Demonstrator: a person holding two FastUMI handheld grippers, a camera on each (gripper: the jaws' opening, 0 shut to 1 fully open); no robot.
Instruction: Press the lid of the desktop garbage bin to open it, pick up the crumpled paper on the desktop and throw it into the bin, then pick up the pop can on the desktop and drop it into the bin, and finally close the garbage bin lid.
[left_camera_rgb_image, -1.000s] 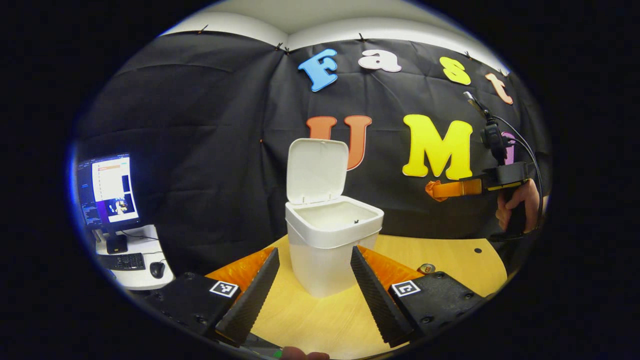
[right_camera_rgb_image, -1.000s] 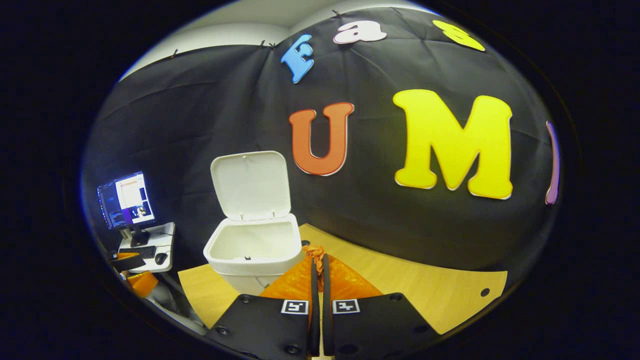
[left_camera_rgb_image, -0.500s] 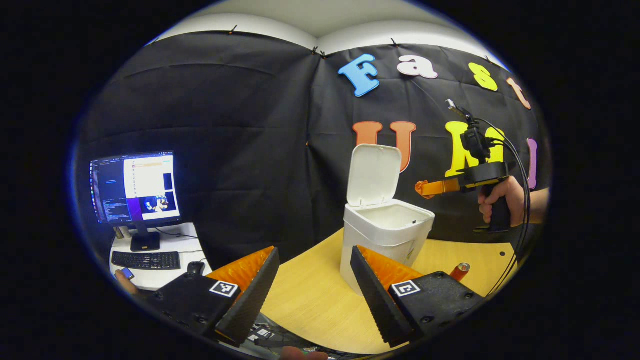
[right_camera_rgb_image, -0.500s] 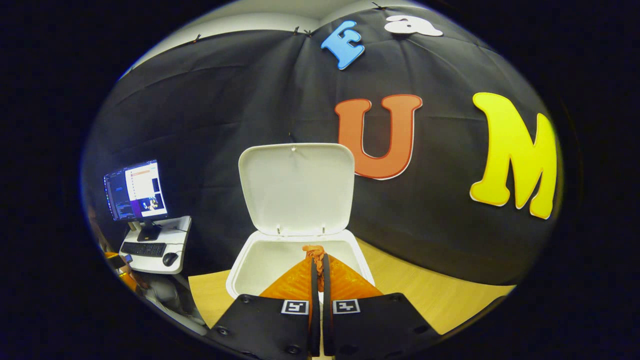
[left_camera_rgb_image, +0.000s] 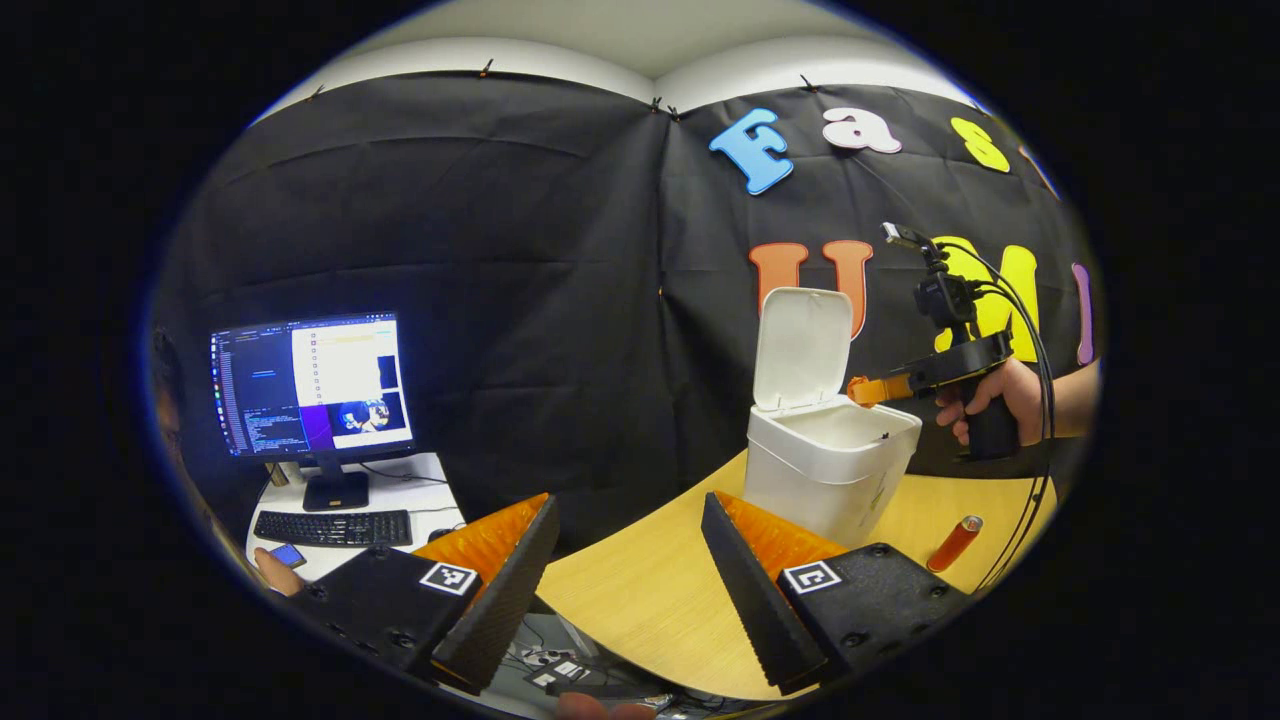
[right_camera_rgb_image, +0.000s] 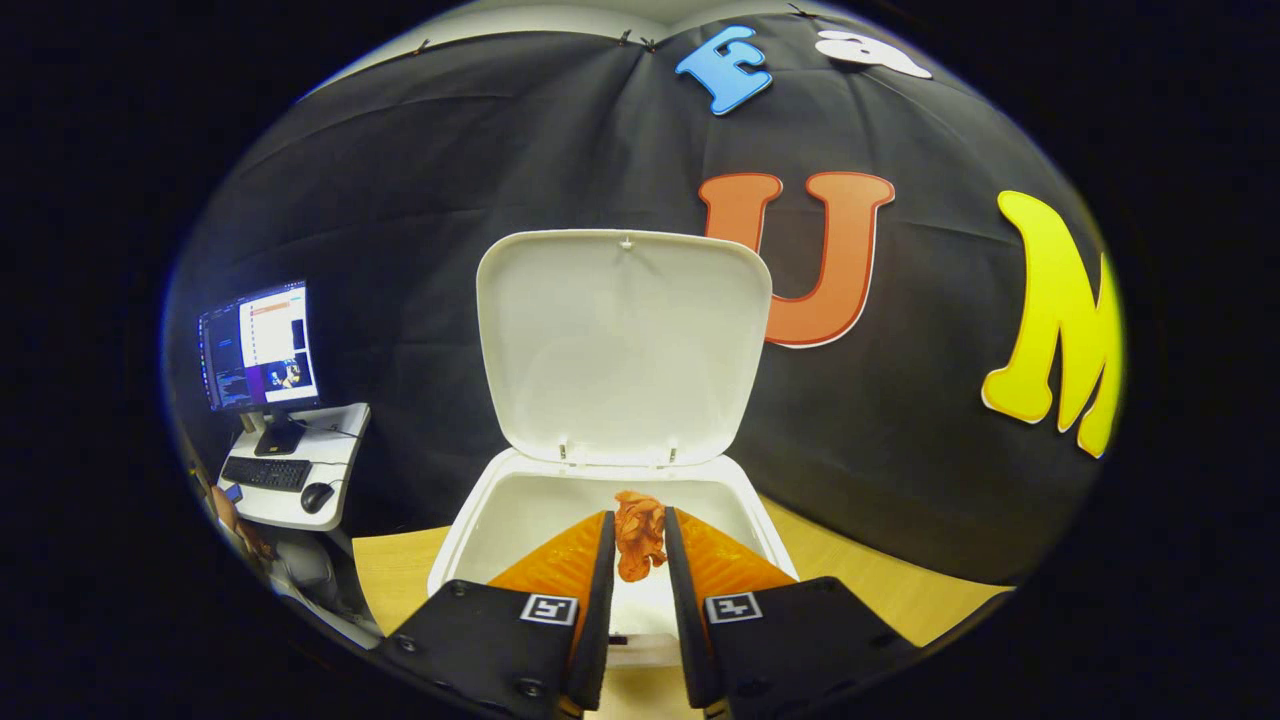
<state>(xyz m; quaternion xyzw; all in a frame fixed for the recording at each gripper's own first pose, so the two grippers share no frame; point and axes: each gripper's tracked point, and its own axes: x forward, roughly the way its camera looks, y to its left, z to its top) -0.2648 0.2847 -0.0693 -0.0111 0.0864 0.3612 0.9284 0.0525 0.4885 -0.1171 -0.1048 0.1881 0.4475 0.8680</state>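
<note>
The right gripper (right_camera_rgb_image: 638, 545) is seen poised above the mouth of the white plastic garbage bin (right_camera_rgb_image: 480, 525), its two ridged, wedge-shaped fingers parted to a narrow gap. Between them sits the crumpled paper (right_camera_rgb_image: 639, 535), a wrinkled orange wad; whether it is pressed by both fingers or merely lies in the gap cannot be told. Just ahead of the fingertips the smooth, rounded-square lid (right_camera_rgb_image: 622, 345) is raised upright on its rear hinge, its pale underside turned toward the gripper, and the bin's hollow interior is laid open directly beneath the paper. In the left gripper view that same gripper is held far off to the right by a hand (left_camera_rgb_image: 990, 395) wrapped about a dark pistol grip, cables looping from the top. The left gripper (left_camera_rgb_image: 628, 530) is spread wide, its textured fingers held apart over the edge of the pale wooden tabletop (left_camera_rgb_image: 640, 600), with nothing between them. Ahead of it and to the right stands the boxy bin, tapered toward its base, and beyond its right finger, near the tabletop's curved edge, the pop can (left_camera_rgb_image: 953, 543) is laid on its side, a slim reddish cylinder with a pale metal end. Off to the left, on a small white desk (left_camera_rgb_image: 420, 480), a lit monitor (left_camera_rgb_image: 312, 383), a dark keyboard (left_camera_rgb_image: 332, 527) and are set.
</note>
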